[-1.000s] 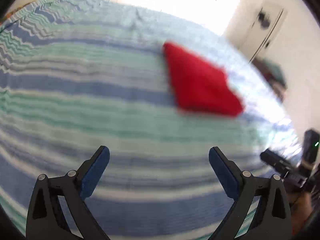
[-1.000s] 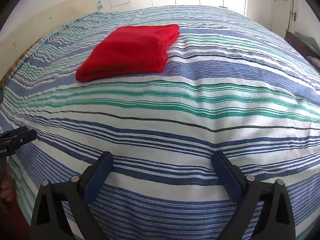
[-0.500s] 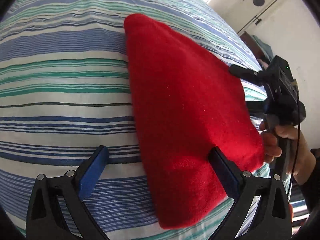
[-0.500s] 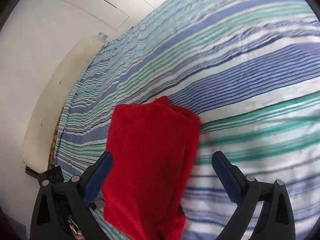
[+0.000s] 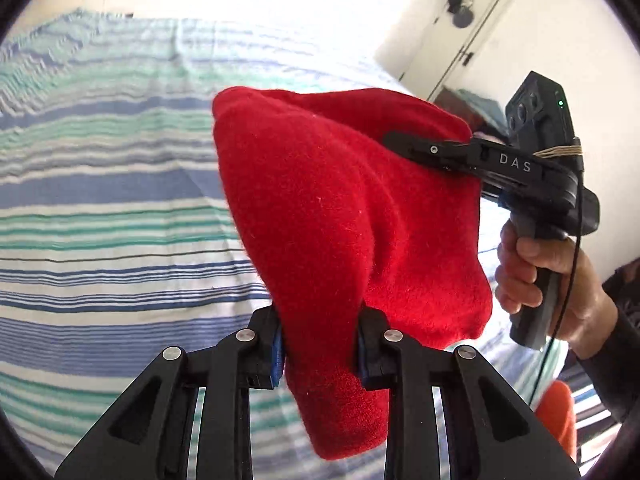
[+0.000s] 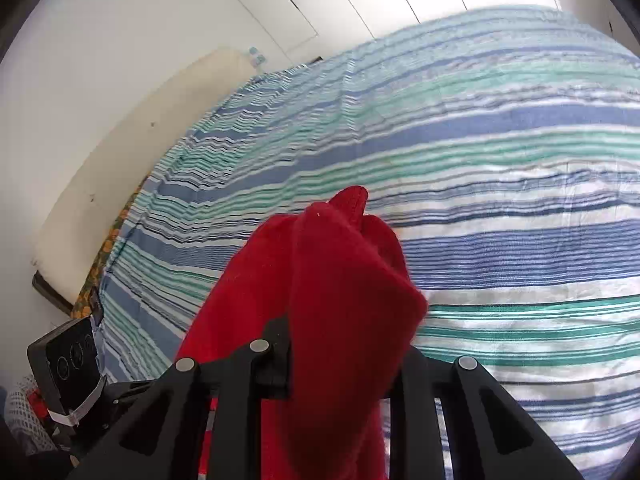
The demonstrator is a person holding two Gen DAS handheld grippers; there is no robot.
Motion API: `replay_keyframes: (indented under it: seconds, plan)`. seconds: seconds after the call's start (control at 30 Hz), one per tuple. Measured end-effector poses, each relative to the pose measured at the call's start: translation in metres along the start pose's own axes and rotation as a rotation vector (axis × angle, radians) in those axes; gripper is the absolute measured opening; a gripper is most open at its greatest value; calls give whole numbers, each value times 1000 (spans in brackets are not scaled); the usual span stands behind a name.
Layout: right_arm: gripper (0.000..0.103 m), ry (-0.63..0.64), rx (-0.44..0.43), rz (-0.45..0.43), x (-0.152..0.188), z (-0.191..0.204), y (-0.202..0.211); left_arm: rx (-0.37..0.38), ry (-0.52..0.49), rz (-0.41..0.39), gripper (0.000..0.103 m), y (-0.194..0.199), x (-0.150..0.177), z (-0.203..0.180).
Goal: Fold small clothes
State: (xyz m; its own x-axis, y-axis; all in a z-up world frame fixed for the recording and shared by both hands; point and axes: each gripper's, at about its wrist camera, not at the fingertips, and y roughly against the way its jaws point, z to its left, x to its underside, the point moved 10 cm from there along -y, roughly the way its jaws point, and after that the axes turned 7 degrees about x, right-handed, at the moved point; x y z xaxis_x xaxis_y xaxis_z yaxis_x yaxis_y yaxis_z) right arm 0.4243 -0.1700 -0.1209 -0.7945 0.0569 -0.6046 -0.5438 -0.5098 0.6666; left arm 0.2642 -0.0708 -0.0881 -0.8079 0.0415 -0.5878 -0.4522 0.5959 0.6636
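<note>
A folded red garment hangs in the air above the striped bed. My left gripper is shut on its near edge, cloth bunched between the blue pads. My right gripper is shut on the other end of the same garment, which covers its fingertips. The right gripper also shows from the side in the left wrist view, held by a hand, its fingers clamped on the garment's far edge. The left gripper's body shows in the right wrist view at the lower left.
The bed with a blue, green and white striped cover fills both views. A cream headboard runs along the white wall. A white door stands at the back right. An orange object sits low at the right.
Both grippers were open over the garment lying on the bed; both have since closed on it and lifted it off the cover.
</note>
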Motion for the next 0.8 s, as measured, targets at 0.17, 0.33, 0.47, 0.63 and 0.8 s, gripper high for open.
replay_keyframes:
  seconds: [0.17, 0.33, 0.47, 0.63, 0.8]
  plan:
    - [22, 15, -31, -9, 7, 40, 54, -32, 15, 18, 71, 24, 26, -14]
    - [98, 78, 276, 89, 69, -5, 43, -302, 76, 134, 89, 9, 128, 34]
    - [100, -21, 499, 51, 143, -51, 91, -349, 89, 127, 84, 59, 207, 24]
    - [101, -84, 525, 47, 248, -22, 165, -503, -77, 46, 98, 115, 188, 6]
    - [102, 24, 492, 72, 304, 46, 217, -631, -93, -99, 102, 170, 158, -26]
